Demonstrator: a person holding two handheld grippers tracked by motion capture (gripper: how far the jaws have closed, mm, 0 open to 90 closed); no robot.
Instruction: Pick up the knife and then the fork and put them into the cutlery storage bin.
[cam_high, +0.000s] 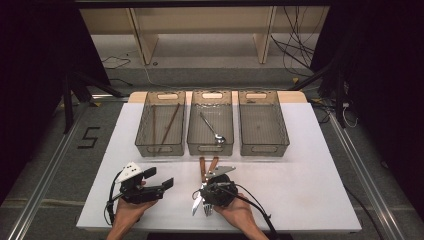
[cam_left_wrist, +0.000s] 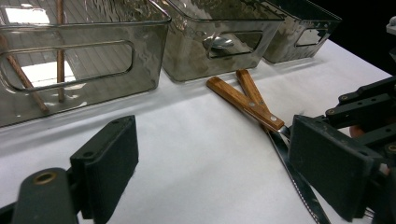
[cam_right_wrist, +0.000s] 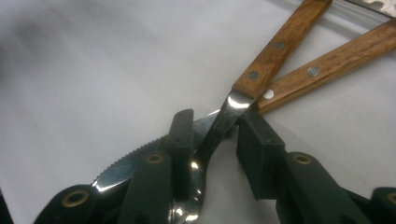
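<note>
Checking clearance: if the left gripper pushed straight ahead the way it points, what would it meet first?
Probably the crossed wooden-handled utensils beside the right gripper; beyond them, the middle bin. Depth is uncertain.

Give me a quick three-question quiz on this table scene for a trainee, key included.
1. True or false: the spoon lies in the middle bin.
2. What stands between the jaws of the right tongs?
A. the metal neck of a wooden-handled utensil
B. a loose chopstick
C. nothing at all
3. What does the left bin hold?

Key: 1 true. 2 A. 3 two thin brown sticks.
</note>
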